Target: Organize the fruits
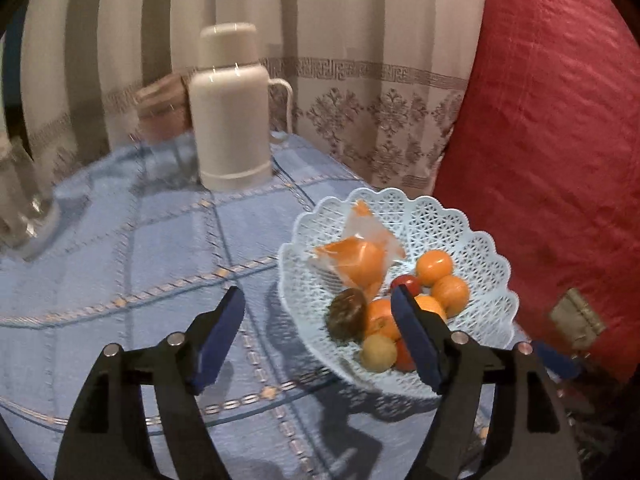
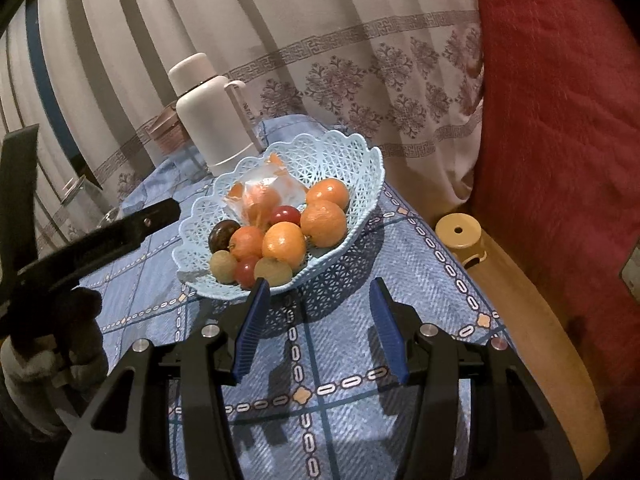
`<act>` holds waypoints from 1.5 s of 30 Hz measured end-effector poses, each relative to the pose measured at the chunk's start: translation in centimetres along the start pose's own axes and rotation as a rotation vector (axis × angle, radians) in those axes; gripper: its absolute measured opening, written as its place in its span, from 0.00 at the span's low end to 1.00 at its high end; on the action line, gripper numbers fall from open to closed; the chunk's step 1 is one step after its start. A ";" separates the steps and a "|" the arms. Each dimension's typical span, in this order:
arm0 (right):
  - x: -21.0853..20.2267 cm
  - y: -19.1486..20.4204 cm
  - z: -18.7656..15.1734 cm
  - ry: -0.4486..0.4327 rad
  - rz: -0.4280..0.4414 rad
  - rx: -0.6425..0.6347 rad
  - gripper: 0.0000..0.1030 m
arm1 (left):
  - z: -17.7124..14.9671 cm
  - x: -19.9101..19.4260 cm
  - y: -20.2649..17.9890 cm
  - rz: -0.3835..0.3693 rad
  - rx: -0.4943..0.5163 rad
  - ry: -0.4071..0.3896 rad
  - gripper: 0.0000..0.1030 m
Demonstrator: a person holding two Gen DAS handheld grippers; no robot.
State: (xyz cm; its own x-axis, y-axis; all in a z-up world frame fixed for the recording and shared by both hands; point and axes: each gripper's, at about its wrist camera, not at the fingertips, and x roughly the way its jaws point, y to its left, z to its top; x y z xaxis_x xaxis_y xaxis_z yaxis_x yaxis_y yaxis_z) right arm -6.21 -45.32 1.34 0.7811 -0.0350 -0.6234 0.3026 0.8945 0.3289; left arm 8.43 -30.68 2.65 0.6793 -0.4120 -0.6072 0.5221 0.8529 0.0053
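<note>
Light-blue lattice basket [image 2: 362, 184] on the blue-clothed bench [image 2: 400, 264], holding smooth, firm, roll-prone oranges [image 2: 323, 220] best pinched across their widest girth; left tool [image 1: 320, 320] and right tool [image 2: 316, 304] both released, empty.

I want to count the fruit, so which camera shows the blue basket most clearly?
The right wrist view: the whole blue basket sits unblocked, sharp, ahead of the right gripper. In the left wrist view, the left gripper finger covers part of the fruit.
</note>
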 end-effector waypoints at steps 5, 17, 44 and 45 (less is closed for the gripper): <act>-0.7 0.7 -0.1 -0.008 -0.020 -0.023 0.63 | -0.7 -1.7 -0.4 0.095 0.053 -0.037 0.80; -3.0 3.3 -0.2 -0.049 -0.079 -0.091 0.84 | -1.6 -5.8 0.6 0.163 0.040 -0.111 0.88; -4.5 6.4 -0.4 -0.091 -0.207 -0.213 0.97 | -3.1 -9.4 -0.3 0.229 0.069 -0.127 0.90; -4.3 6.4 -0.4 -0.086 -0.207 -0.214 0.97 | -3.1 -9.3 -0.3 0.225 0.067 -0.124 0.90</act>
State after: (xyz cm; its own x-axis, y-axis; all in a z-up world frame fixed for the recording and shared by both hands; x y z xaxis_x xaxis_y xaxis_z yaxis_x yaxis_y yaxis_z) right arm -7.89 -39.30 5.88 0.7613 -0.2557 -0.5959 0.3451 0.9378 0.0385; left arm 0.35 -26.16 5.87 0.8380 -0.2546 -0.4826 0.3812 0.9060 0.1839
